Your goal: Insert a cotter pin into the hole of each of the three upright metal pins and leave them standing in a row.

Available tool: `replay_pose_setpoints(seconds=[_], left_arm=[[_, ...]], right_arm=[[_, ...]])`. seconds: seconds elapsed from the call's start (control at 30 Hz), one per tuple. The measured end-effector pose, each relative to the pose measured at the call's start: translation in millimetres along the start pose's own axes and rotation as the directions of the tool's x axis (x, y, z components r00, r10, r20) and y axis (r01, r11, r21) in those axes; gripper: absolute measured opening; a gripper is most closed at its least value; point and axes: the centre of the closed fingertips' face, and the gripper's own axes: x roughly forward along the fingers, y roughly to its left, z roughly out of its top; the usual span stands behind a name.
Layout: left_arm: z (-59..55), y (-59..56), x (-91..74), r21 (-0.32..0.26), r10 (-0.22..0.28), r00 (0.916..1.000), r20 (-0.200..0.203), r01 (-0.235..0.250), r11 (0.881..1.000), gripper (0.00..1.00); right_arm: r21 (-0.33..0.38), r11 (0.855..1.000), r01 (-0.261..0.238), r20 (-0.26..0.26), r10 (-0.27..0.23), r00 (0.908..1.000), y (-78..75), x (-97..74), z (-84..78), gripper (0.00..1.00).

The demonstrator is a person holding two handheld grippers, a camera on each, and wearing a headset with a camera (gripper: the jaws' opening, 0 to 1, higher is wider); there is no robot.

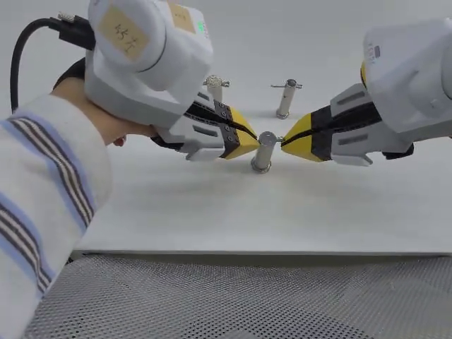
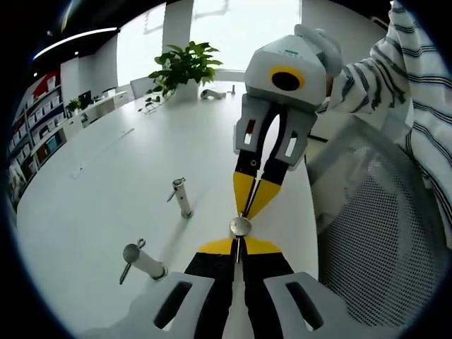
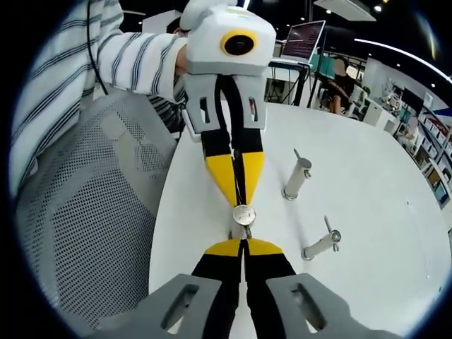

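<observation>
Grey metal, the near pin (image 1: 264, 151) stands upright on the white desk (image 1: 176, 212), close to its front edge and between the two grippers. The left gripper (image 1: 245, 141) comes in from the left. Its yellow-tipped fingers are pressed together with only a thin seam between them, and the tips are touching or just beside the pin's upper part. The right gripper (image 1: 285, 139) faces it from the other side, fingers likewise pressed together. A small grey bit shows at their tips against the pin's top; whether it is pinched there cannot be told. In each gripper view the pin's round top sits between the two pairs of yellow tips, which point at one another.

Farther back on the desk stand two more pins, apart from each other: the back-left pin (image 1: 215, 87), partly hidden by the left gripper's body, and the back-right pin (image 1: 285, 99). Each has a cotter pin (image 1: 286, 85) through its top.

A hand (image 1: 106, 127) in a striped sleeve (image 1: 42, 198) holds the left gripper. A grey mesh surface (image 1: 212, 296) lies below the desk's front edge.
</observation>
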Motion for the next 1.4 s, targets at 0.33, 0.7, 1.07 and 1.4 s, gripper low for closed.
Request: replay_pose_setpoints(seconds=[0.33,0.7,1.07,1.4], left_arm=[[-2.1,5.6,-15.0,0.027,0.045,0.9983,0.038,-0.046,0.999,0.14],[-4.3,-5.9,-30.2,-0.088,0.073,0.9883,0.134,-0.062,0.994,0.55],[-7.6,-14.0,-41.6,-0.208,0.136,0.9681,0.210,-0.092,0.974,0.73],[-13.9,-12.0,-43.7,-0.255,0.177,0.9646,0.196,-0.124,0.959,0.75]], right_arm=[[0.047,0.999,-0.005,0.017,0.004,0.9998,2.8,4.5,3.6,0.00],[0.216,0.976,0.005,0.115,-0.030,0.9929,-3.7,19.0,0.3,0.33],[0.324,0.945,-0.045,0.262,-0.043,0.9641,-6.5,37.5,8.6,0.30],[0.363,0.929,-0.064,0.320,-0.060,0.9454,-4.0,46.1,16.1,0.15]])
